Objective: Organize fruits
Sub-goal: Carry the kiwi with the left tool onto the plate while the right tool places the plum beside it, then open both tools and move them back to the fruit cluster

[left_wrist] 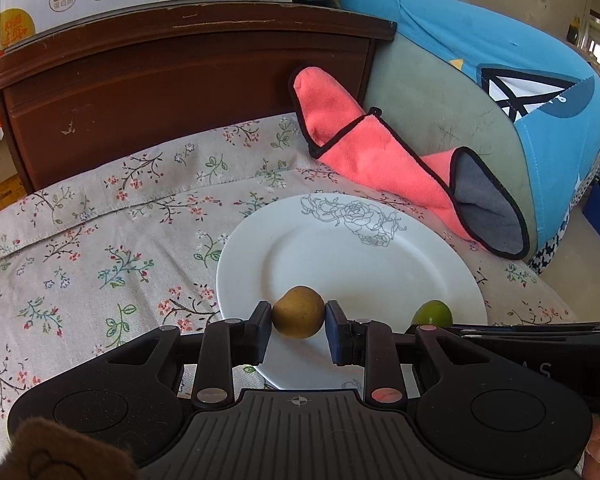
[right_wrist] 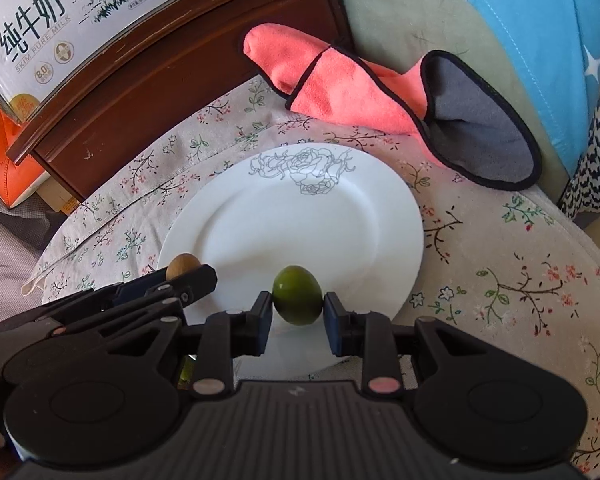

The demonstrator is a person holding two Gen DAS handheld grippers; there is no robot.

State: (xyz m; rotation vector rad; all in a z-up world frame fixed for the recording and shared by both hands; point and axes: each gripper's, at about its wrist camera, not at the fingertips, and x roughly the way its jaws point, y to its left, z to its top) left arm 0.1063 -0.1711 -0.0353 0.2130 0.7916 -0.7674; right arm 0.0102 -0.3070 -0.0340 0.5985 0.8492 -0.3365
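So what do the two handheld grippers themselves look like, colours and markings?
Both match: the left gripper and right gripper are matte black plastic with a ribbed centre panel, round discs on either side, and linkage arms pinned with silvery and pinkish rivets. Their fingers end in dark blue pads. A small crosshair mark sits on the left one's panel.

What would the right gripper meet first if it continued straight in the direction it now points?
Probably the white plate: the right gripper, shut on the green fruit, points down over its near part. How high it hangs is unclear.
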